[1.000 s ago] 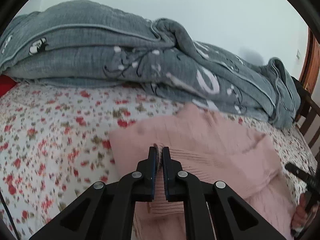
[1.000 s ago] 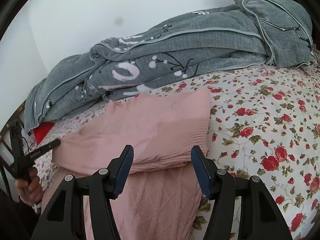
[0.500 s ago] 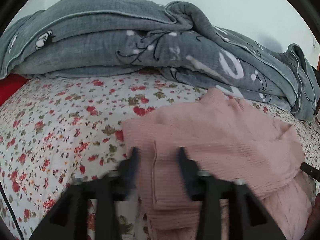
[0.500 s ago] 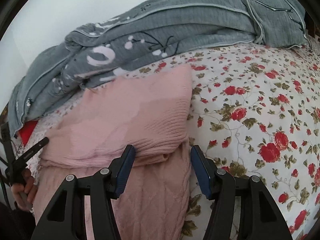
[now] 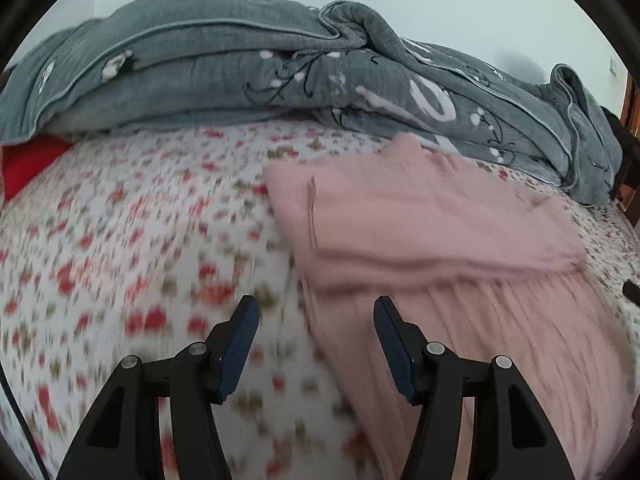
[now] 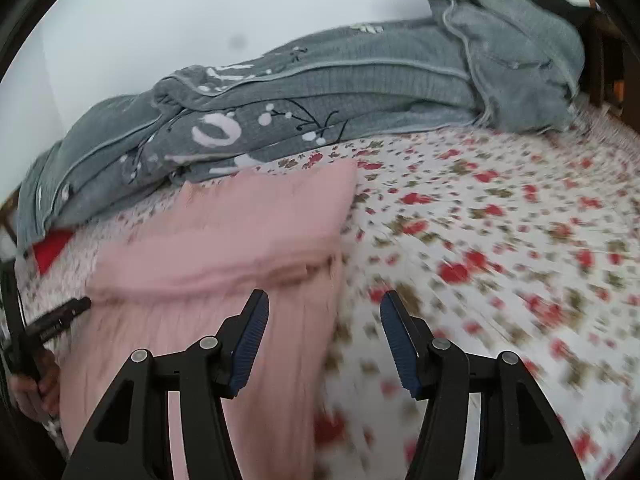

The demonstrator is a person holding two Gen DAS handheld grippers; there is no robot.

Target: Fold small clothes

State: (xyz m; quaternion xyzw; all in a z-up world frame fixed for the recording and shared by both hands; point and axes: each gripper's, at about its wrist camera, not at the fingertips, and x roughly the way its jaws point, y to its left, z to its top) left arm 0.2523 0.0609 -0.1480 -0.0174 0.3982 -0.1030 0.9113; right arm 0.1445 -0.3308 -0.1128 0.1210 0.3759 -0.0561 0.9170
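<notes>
sweater: pink, half-folded, lies just beyond both jaws, long axis near-far
left gripper: opening, empty, over sweater's left edge
right gripper: open, empty, over right edge

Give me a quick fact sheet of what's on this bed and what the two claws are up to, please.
Surface: bed sheet with red flowers
Garment: pink knit garment, top part folded over the rest
Behind it: grey quilt, bunched along the wall
Far corner: red item under the quilt's end
Left claw: opening, nothing gripped, over the garment's edge
Right claw: open, nothing gripped
</notes>
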